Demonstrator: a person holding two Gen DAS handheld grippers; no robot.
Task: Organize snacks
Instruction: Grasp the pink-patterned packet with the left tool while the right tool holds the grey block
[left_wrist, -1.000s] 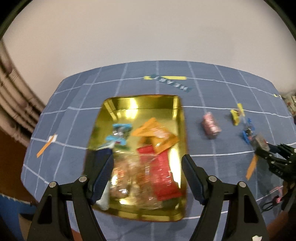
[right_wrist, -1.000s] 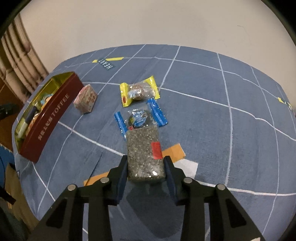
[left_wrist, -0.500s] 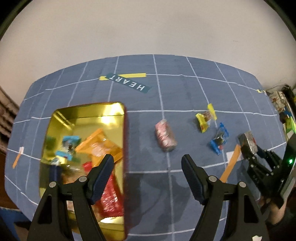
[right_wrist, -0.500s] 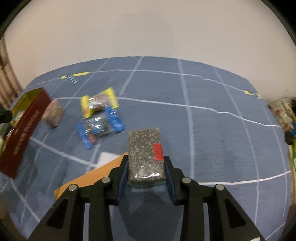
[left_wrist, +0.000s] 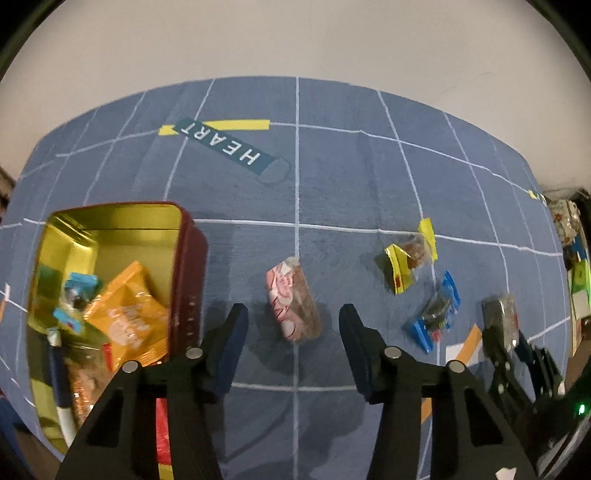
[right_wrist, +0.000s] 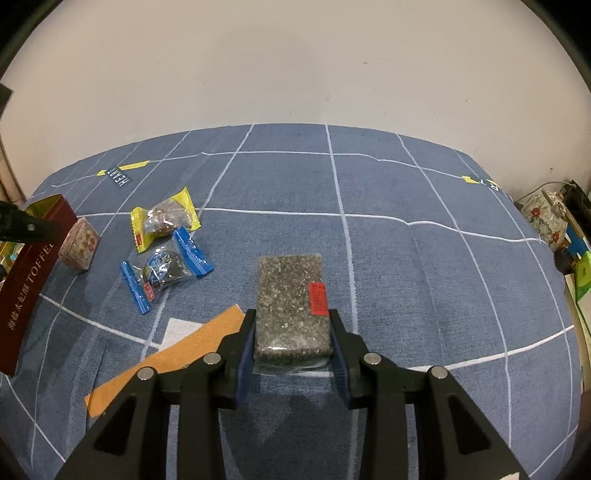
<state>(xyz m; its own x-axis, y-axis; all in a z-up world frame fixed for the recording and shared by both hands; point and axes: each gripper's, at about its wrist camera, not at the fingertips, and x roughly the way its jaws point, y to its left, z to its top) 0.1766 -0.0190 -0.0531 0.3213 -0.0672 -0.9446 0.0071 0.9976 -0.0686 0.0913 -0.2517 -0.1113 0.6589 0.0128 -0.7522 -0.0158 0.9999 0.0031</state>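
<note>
From the left wrist view, the left gripper (left_wrist: 290, 332) is seen spread wide and empty, its fingers framing a pink snack bar (left_wrist: 293, 301) that lies flat on the blue checked cloth (left_wrist: 351, 177). Just to the left, the red tin (left_wrist: 190, 266) with its gold lining is shown partly filled: an orange packet (left_wrist: 125, 317), a small blue-wrapped sweet (left_wrist: 79, 291) and several other wrappers are already packed inside. To the right, a yellow-wrapped snack (left_wrist: 408, 258) and a blue-wrapped snack (left_wrist: 437, 314) are left loose on the cloth, close together. At the far right edge, the right gripper (left_wrist: 504, 343) is glimpsed with a dark bar between its fingers.

From the right wrist view, the right gripper (right_wrist: 291, 339) is found clamped on the dark seeded bar (right_wrist: 290, 306), which is held flat and appears lifted above the cloth (right_wrist: 406, 192), judging by the shadow cast underneath. An orange paper strip (right_wrist: 166, 365) is seen lying on the cloth below it. Off to the left, the yellow-wrapped snack (right_wrist: 164, 219), the blue-wrapped snack (right_wrist: 166, 266) and the pink snack bar (right_wrist: 79, 245) are spotted, with the tin (right_wrist: 29, 280) beside them.

The job is judged roughly half done: a good share is stowed, one bar is in hand but well apart from the tin, and three snacks remain to be collected.
</note>
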